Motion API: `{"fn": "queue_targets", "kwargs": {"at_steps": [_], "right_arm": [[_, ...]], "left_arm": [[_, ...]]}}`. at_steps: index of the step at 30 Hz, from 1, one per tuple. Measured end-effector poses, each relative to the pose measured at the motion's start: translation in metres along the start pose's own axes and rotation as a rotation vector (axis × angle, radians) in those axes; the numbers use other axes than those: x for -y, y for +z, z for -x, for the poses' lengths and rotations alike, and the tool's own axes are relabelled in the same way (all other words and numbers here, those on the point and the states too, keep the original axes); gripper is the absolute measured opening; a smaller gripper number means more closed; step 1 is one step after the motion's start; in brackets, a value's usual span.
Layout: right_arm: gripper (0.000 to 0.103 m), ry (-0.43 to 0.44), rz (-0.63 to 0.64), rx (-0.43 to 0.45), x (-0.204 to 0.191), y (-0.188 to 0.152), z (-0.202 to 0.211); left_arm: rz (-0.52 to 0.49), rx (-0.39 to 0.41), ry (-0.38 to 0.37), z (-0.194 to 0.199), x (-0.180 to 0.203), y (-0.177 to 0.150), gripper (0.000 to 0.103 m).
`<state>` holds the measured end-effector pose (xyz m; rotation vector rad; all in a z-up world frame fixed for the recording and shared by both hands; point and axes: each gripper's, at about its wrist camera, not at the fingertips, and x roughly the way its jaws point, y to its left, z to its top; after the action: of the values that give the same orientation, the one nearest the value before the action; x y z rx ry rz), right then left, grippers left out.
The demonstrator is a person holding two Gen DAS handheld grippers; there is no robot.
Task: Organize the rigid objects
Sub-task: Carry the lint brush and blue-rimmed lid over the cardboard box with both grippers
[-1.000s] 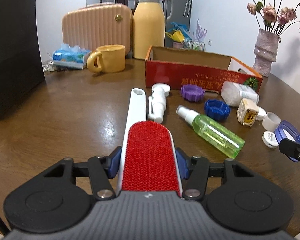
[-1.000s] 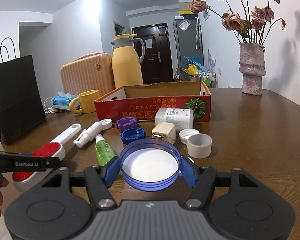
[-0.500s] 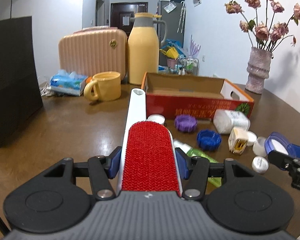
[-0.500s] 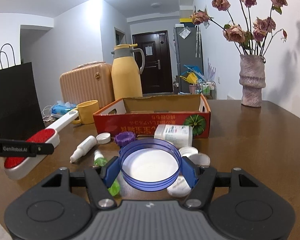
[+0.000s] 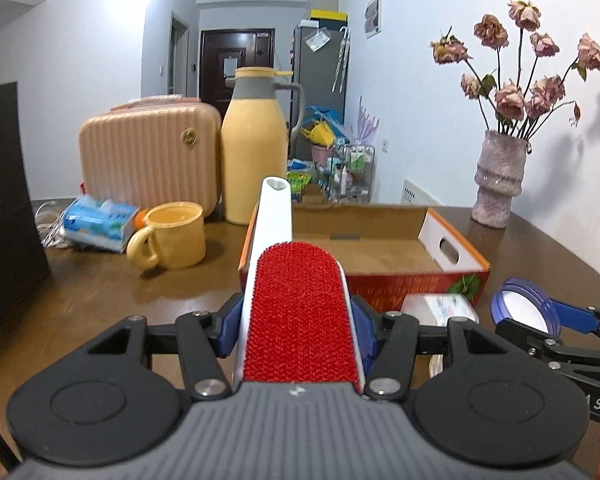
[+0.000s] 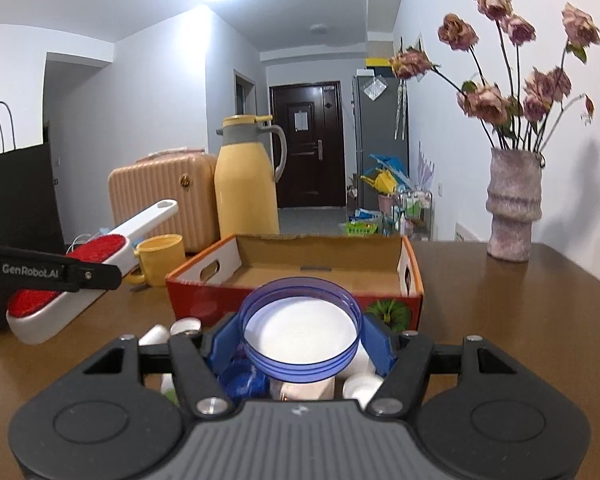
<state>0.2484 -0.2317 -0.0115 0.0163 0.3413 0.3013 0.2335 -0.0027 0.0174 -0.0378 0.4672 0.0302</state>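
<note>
My left gripper point(image 5: 298, 326) is shut on a red and white lint brush point(image 5: 298, 308), which it holds in the air with the white handle pointing toward the open red cardboard box point(image 5: 384, 246). My right gripper point(image 6: 300, 340) is shut on a blue-rimmed lid point(image 6: 300, 330) with a white inside, raised just in front of the same box point(image 6: 320, 270). In the right wrist view the lint brush point(image 6: 84, 268) shows at left, lifted off the table. In the left wrist view the lid point(image 5: 524, 308) shows at right. Small caps and bottles lie below the lid, mostly hidden.
A yellow mug point(image 5: 172, 236), a yellow thermos jug point(image 5: 254, 148), a ribbed beige case point(image 5: 148, 160) and a tissue pack point(image 5: 96, 224) stand behind the box on the left. A black paper bag point(image 5: 4, 216) is at far left. A vase of dried flowers point(image 6: 512, 208) stands at back right.
Both grippers rose and moved toward the box with their loads. The small items on the table have dropped out of view beneath them.
</note>
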Motion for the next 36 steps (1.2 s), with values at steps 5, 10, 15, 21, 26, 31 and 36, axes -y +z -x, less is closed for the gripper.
{"fn": "queue_targets", "kwargs": {"at_steps": [5, 10, 15, 21, 26, 31, 36], "right_arm": [[0.065, -0.018, 0.004, 0.024, 0.005, 0.022, -0.024], [0.065, -0.028, -0.002, 0.043, 0.011, 0.041, -0.048], [0.065, -0.036, -0.005, 0.044, 0.017, 0.056, -0.073], [0.065, -0.04, -0.025, 0.017, 0.025, 0.07, -0.112], [0.065, -0.056, -0.036, 0.014, 0.029, 0.077, -0.142], [0.065, -0.083, -0.033, 0.021, 0.034, 0.086, -0.169], [0.065, -0.096, -0.035, 0.007, 0.041, 0.095, -0.19]], "left_arm": [[-0.008, 0.03, -0.025, -0.017, 0.008, 0.021, 0.057], [0.004, 0.044, -0.047, -0.037, 0.015, 0.041, 0.057], [0.045, 0.058, -0.055, -0.063, 0.015, 0.059, 0.057], [0.068, 0.056, -0.063, -0.095, 0.02, 0.076, 0.057], [0.095, 0.056, -0.036, -0.125, 0.021, 0.085, 0.057], [0.117, 0.054, -0.012, -0.154, 0.018, 0.097, 0.057], [0.123, 0.047, 0.005, -0.182, 0.017, 0.108, 0.057]]}}
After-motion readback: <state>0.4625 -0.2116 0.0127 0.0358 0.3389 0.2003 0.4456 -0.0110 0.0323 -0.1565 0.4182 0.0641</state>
